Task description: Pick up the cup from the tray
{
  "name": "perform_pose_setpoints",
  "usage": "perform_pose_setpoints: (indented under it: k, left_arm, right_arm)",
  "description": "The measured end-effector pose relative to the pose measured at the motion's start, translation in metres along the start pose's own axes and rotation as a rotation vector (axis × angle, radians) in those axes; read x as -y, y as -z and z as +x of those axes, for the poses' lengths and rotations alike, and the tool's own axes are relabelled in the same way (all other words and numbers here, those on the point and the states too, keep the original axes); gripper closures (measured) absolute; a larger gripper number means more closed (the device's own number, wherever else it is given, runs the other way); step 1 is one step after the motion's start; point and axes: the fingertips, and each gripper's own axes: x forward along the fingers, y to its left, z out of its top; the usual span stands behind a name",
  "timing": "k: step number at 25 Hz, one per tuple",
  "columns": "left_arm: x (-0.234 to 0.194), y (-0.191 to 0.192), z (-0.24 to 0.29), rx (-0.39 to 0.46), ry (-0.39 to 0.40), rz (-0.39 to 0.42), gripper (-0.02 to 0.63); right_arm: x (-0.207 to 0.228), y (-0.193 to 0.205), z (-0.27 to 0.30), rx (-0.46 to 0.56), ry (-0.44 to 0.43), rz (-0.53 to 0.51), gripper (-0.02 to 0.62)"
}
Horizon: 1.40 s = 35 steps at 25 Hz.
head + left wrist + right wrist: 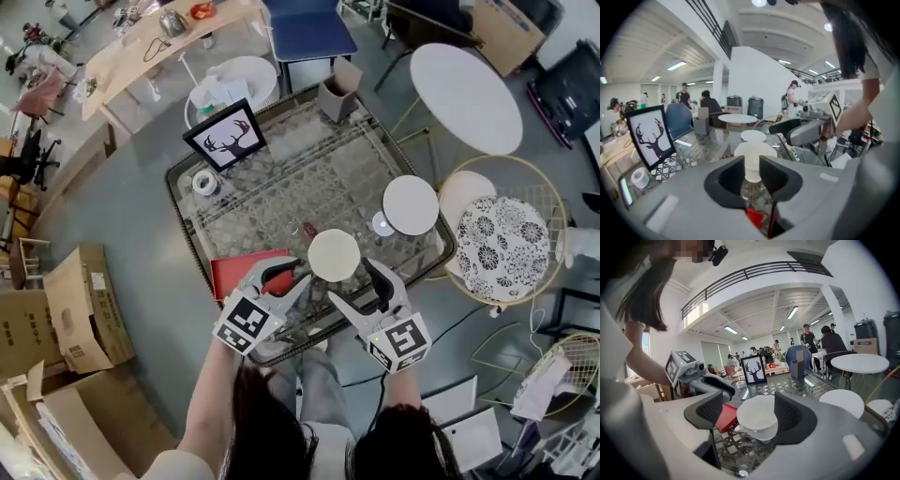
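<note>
Right gripper view: your right gripper [749,413] has its jaws spread wide, and the cup [757,420] stands between them, nearer the right jaw. Your left gripper [752,165] has its jaws only narrowly apart, with the cup just beyond their tips.

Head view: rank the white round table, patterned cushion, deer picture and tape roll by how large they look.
1. white round table and patterned cushion: about alike, so not ranked against each other.
2. deer picture.
3. tape roll, smallest.

The tabletop [309,178] is viewed steeply from overhead; the gripper views are aimed low across it, the deer picture [649,140] shared.
</note>
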Motion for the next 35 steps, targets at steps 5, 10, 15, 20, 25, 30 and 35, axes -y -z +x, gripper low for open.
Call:
perform_pose_setpoints:
  k: [5, 10, 15, 20, 25, 30, 35]
  left_arm:
    - [0.017, -0.029, -0.03, 0.065, -0.035, -0.066, 0.606]
    - [0.032, -0.056, -0.061, 0.103, -0.06, -0.09, 0.606]
    - [0.055, -0.07, -0.087, 0.148, -0.113, -0.099, 0.606]
    - [0.072, -0.098, -0.104, 0.255, -0.119, -0.14, 0.606]
    - [0.08, -0.101, -0.129, 0.288, -0.152, -0.133, 0.606]
    - [0.086, -0.103, -0.145, 0.303, -0.186, -0.124, 0.606]
    - [0.098, -0.104, -0.154, 0.298, -0.176, -0.084, 0.606]
  right_arm:
    - [-0.013, -0.024, -0.025, 0.043, 0.059, -0.013, 0.398]
    - [-0.019, -0.057, -0.043, 0.034, 0.102, -0.071, 0.574]
    - [-0.045, -0.057, -0.066, 0.032, 0.104, -0.037, 0.574]
    - [-0.078, -0.08, -0.072, 0.07, 0.053, -0.091, 0.574]
    - [-0.114, -0.09, -0.073, 0.074, 0.015, -0.145, 0.574]
    - [-0.127, -0.095, -0.084, 0.086, 0.009, -0.158, 0.574]
    - [-0.137, -0.098, -0.088, 0.088, 0.014, -0.173, 0.574]
